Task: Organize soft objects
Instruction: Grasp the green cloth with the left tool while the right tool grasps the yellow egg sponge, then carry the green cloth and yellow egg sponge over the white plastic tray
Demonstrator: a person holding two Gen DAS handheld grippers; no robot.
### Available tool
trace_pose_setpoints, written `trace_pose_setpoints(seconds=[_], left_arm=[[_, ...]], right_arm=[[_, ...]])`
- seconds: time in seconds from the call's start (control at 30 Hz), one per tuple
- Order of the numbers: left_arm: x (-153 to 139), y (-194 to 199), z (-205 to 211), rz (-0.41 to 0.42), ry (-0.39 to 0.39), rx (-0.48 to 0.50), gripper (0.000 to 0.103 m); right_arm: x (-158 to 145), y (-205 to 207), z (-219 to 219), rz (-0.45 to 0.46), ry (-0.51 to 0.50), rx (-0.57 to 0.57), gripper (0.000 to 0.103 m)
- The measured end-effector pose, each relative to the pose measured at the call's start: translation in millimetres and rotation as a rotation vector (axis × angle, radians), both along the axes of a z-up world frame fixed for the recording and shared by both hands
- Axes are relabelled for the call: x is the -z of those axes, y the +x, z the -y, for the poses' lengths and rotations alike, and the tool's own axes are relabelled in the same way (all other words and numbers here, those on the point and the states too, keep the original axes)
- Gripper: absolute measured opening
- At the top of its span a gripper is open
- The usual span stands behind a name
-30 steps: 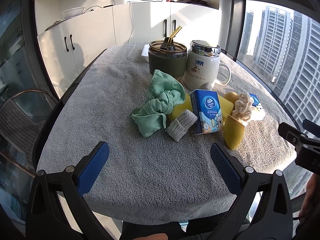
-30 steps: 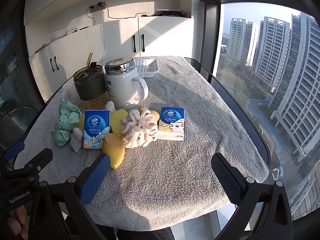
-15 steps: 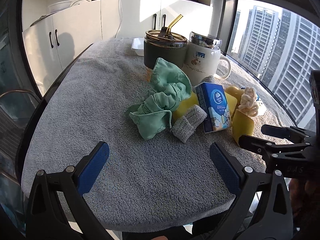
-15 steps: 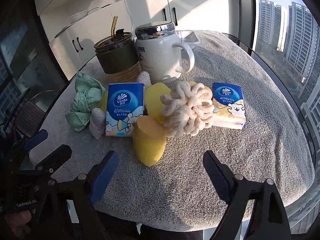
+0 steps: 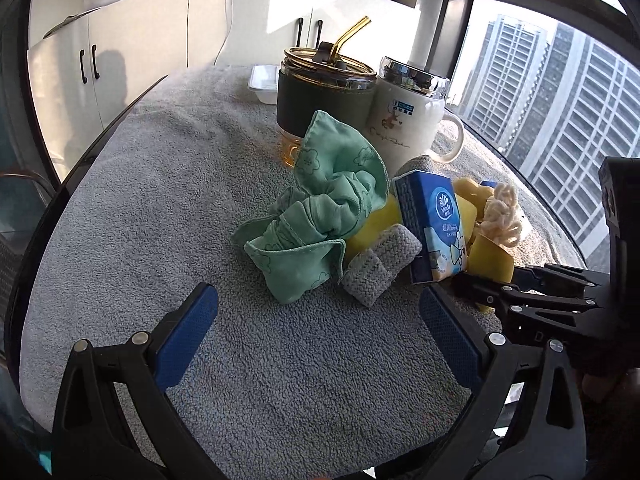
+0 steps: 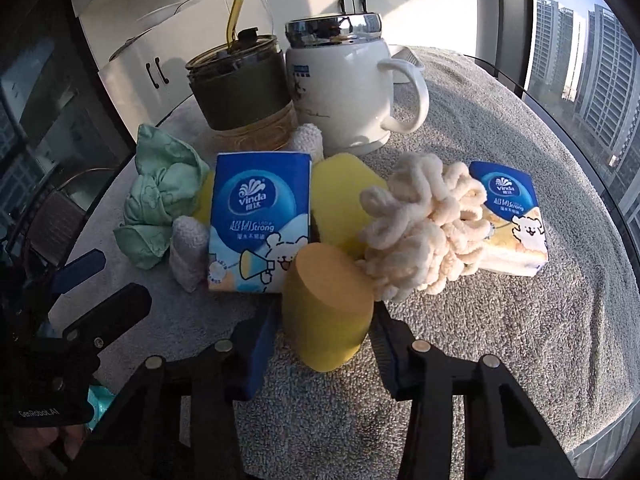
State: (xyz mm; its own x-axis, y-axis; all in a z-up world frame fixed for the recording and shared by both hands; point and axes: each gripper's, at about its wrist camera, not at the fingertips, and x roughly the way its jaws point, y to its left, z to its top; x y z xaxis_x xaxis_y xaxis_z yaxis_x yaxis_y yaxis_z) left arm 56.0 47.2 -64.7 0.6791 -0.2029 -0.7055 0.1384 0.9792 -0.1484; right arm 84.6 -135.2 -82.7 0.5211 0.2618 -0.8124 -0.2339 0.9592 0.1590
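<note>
The tissue pack (image 6: 259,220) standing at the centre of the right wrist view reads "vinda" in white on a blue oval, with "Strong" after Chinese characters beneath. A second tissue pack (image 6: 510,220) at 3 o'clock bears the same "vinda" logo and a smaller "Strong". At 8 o'clock, the left gripper's body (image 6: 48,396) carries "GenRobot.AI"

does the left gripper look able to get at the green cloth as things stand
Probably yes. The left gripper is open, and only bare grey towel lies between it and the green cloth. The grey knitted roll touches the cloth's right side, so it may get nudged.
</note>
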Motion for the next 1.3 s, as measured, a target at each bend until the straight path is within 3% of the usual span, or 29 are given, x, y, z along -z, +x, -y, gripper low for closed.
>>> trace_pose_setpoints(seconds=[0.17,0.47,0.57,0.63,0.77,0.93,0.97,1.03,1.13,1.3], left_arm=[[-4,11,-2,0.004,0.02,0.02,0.102],[-2,27,0,-0.007,0.057,0.066,0.101],[0,32,3,-0.023,0.072,0.103,0.093],[-1,37,1,-0.037,0.079,0.137,0.077],[-9,47,-12,-0.043,0.074,0.226,0.075],[-10,63,-4,-0.038,0.174,0.298,0.074],[-9,66,-2,-0.038,0.186,0.305,0.072],[-2,70,3,-0.074,0.208,0.339,0.048],[12,72,6,-0.112,0.252,0.361,0.031],[7,74,-12,-0.102,0.193,0.316,0.022]], right_arm=[[-3,0,11,0.032,0.068,-0.027,0.036],[1,-2,17,0.038,0.039,-0.055,0.034],[1,-4,15,0.044,0.025,-0.071,0.034],[2,-4,14,0.046,0.024,-0.078,0.035],[4,-4,16,0.045,0.032,-0.087,0.036],[4,-1,16,0.047,0.033,-0.09,0.036],[4,-1,16,0.046,0.033,-0.09,0.036],[4,0,16,0.043,0.03,-0.095,0.036],[4,1,16,0.041,0.027,-0.099,0.036],[4,1,15,0.047,0.023,-0.102,0.036]])
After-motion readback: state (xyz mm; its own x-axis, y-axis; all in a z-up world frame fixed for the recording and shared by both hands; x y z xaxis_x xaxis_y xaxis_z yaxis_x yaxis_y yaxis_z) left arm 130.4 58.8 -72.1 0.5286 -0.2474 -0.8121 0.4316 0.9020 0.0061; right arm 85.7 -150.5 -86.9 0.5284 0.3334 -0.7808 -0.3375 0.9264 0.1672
